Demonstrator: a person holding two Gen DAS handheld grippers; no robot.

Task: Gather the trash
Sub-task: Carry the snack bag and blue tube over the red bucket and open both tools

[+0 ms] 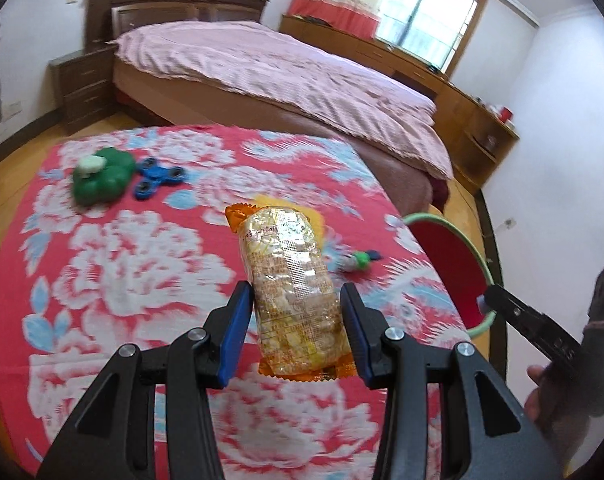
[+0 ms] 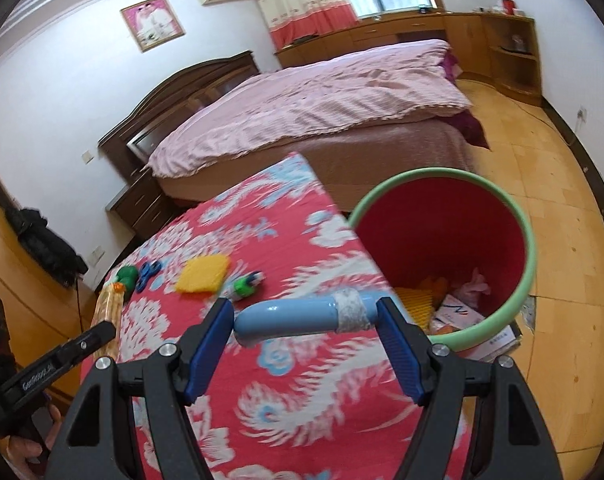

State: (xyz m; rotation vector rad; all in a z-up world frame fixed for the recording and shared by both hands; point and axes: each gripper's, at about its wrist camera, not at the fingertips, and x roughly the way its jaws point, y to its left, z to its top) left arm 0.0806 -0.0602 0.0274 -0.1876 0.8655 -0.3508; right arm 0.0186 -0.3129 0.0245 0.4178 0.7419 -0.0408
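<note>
My left gripper (image 1: 298,312) is shut on a clear snack packet with orange ends (image 1: 292,288), held above the red flowered tablecloth (image 1: 142,264). My right gripper (image 2: 304,328) is shut on a light blue tube with a white taped band (image 2: 302,318), held crosswise between the blue pads. The red bin with a green rim (image 2: 526,264) stands on the floor just right of the table edge and holds some paper and wrappers. In the left wrist view the bin (image 1: 462,264) shows at the right, with the right gripper's finger (image 1: 518,312) in front of it.
On the cloth lie a green clover-shaped toy (image 1: 100,180), a blue fidget spinner (image 1: 158,180), a yellow sponge (image 2: 202,274) and a small green-and-white item (image 2: 246,286). A bed with a pink cover (image 2: 322,104) stands behind the table. Wooden floor (image 2: 562,200) surrounds the bin.
</note>
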